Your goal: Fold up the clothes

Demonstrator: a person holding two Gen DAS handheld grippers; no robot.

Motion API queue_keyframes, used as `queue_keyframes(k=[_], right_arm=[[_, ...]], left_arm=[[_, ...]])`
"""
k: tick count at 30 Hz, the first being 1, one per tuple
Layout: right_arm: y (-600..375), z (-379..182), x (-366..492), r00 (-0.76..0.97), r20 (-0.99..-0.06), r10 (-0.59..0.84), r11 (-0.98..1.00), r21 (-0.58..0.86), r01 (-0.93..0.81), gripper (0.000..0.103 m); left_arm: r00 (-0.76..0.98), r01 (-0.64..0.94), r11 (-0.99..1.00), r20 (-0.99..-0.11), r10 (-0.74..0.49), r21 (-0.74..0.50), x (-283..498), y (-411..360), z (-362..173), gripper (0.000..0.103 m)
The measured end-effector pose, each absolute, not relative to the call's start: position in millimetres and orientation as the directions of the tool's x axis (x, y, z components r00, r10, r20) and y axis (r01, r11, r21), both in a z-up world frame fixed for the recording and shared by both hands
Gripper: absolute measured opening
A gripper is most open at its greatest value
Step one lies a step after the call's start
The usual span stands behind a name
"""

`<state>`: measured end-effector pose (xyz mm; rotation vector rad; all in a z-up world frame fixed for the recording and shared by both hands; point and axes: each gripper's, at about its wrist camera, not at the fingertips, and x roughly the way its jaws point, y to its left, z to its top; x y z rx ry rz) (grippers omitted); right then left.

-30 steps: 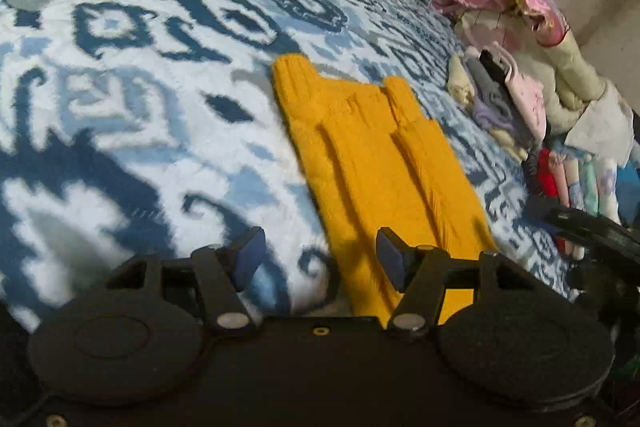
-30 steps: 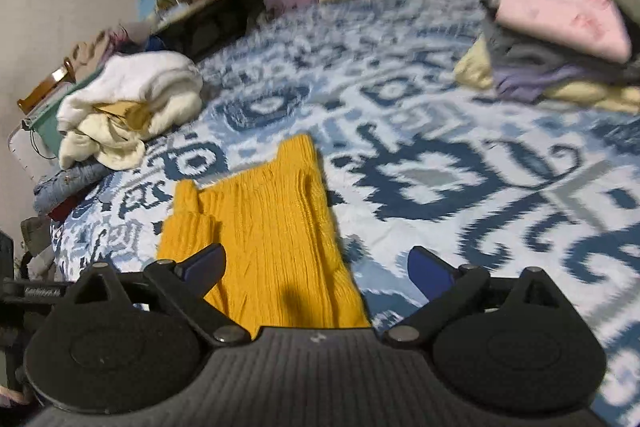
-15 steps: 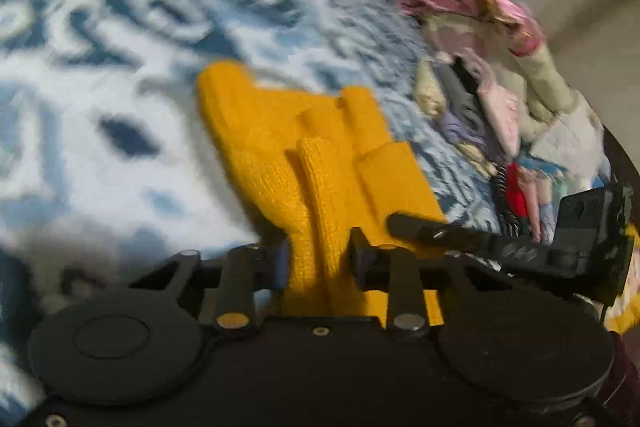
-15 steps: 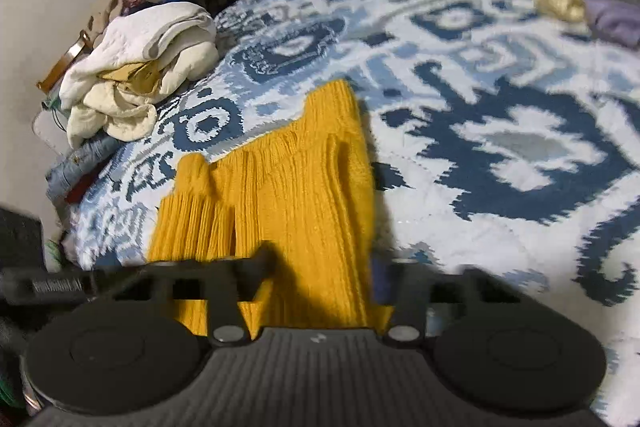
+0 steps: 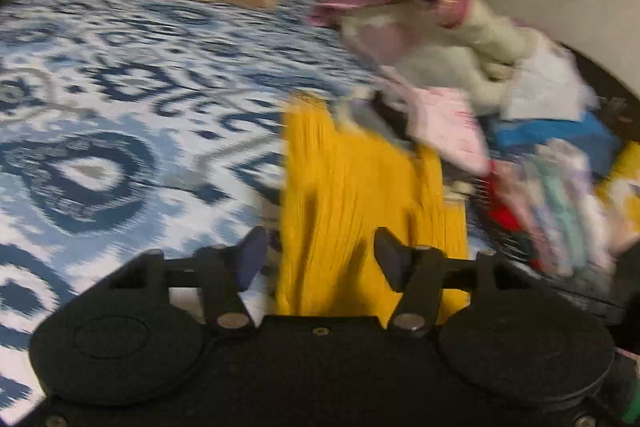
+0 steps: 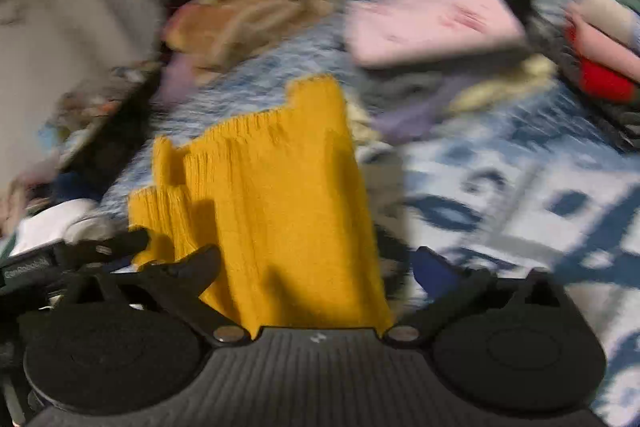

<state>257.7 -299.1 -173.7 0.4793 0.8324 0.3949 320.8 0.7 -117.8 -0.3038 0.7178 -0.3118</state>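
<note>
- Yellow knit garment [image 5: 352, 203] lies folded on the patterned bed [image 5: 120, 131], between each spread hand-held gripper's fingers: left [image 5: 320, 259], right [image 6: 316, 275].
- Only the right view shows the other tool's blurred, unreadable white lettering [image 6: 24, 267].

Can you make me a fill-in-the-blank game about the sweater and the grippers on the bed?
1. The knitted sweater between the grippers is ____ in colour.
2. The jaws of the left gripper and the right gripper both stand ____.
3. The bedspread under the sweater has a white and ____ pattern.
4. In the right wrist view, the folded garment beyond the sweater is ____.

Missing words: yellow; open; blue; pink
</note>
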Motion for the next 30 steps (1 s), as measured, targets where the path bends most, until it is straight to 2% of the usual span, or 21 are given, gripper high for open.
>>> queue_keyframes(k=[3, 7, 12, 14, 16, 17, 18, 19, 20, 21, 24, 28, 29, 30], right_arm=[[-324.8, -171.2, 258.2, 0.657, -0.601, 0.455, 0.819, 0.573, -0.043, 0.094], [-351.4, -182.4, 238.4, 0.679, -0.600, 0.423, 0.774, 0.629, 0.074, 0.094], [-333.9, -202.6, 167.9, 0.646, -0.585, 0.490, 0.748, 0.662, 0.032, 0.093], [-321.1, -209.8, 148.7, 0.636, -0.589, 0.498, 0.751, 0.660, 0.024, 0.087], [-311.3, -214.4, 137.3, 0.643, -0.582, 0.497, 0.748, 0.663, 0.022, 0.084], [-307.0, -214.2, 137.6, 0.641, -0.581, 0.501, 0.747, 0.665, 0.019, 0.078], [-302.6, -214.1, 137.9, 0.638, -0.580, 0.505, 0.746, 0.666, 0.015, 0.073], [-298.3, -213.9, 138.2, 0.636, -0.580, 0.510, 0.744, 0.668, 0.012, 0.049], [-295.9, -213.0, 140.1, 0.634, -0.583, 0.509, 0.747, 0.665, 0.011, 0.032], [-295.7, -209.4, 140.7, 0.636, -0.581, 0.508, 0.749, 0.663, 0.007, 0.032], [-294.8, -196.5, 133.9, 0.647, -0.564, 0.513, 0.747, 0.665, -0.012, 0.031], [-289.4, -220.7, 110.1, 0.581, -0.639, 0.504, 0.779, 0.627, 0.015, 0.030], [-292.3, -223.4, 101.9, 0.592, -0.627, 0.507, 0.768, 0.640, 0.019, 0.030], [-295.2, -222.0, 96.0, 0.597, -0.620, 0.509, 0.761, 0.649, 0.025, 0.031]], left_arm=[[0.706, 0.193, 0.895, -0.577, -0.411, -0.401, 289.2, 5.0, -128.9, 0.064], [0.671, 0.120, 0.881, -0.617, -0.412, -0.458, 241.8, 13.6, -162.5, 0.064], [0.619, 0.065, 0.808, -0.612, -0.492, -0.585, 179.1, 21.0, -187.3, 0.070], [0.610, 0.047, 0.802, -0.619, -0.495, -0.596, 166.7, 18.8, -189.2, 0.071], [0.590, 0.027, 0.779, -0.620, -0.518, -0.626, 162.3, 15.7, -194.0, 0.070], [0.583, 0.022, 0.770, -0.618, -0.528, -0.637, 162.5, 12.5, -196.1, 0.059], [0.587, 0.026, 0.777, -0.619, -0.521, -0.629, 163.2, 7.9, -196.0, 0.030], [0.600, 0.024, 0.787, -0.621, -0.504, -0.616, 161.8, 6.1, -193.8, 0.025], [0.615, 0.015, 0.791, -0.617, -0.490, -0.612, 159.0, 7.4, -190.6, 0.020], [0.630, 0.006, 0.794, -0.614, -0.475, -0.608, 156.2, 8.6, -187.4, 0.018], [0.668, -0.003, 0.798, -0.595, -0.447, -0.603, 139.5, 18.2, -176.7, 0.015], [0.640, -0.006, 0.805, -0.621, -0.453, -0.593, 115.8, 23.2, -192.5, 0.015], [0.623, -0.006, 0.805, -0.631, -0.462, -0.594, 110.5, 23.3, -200.5, 0.020], [0.612, -0.005, 0.802, -0.636, -0.470, -0.598, 106.2, 24.8, -204.5, 0.035]])
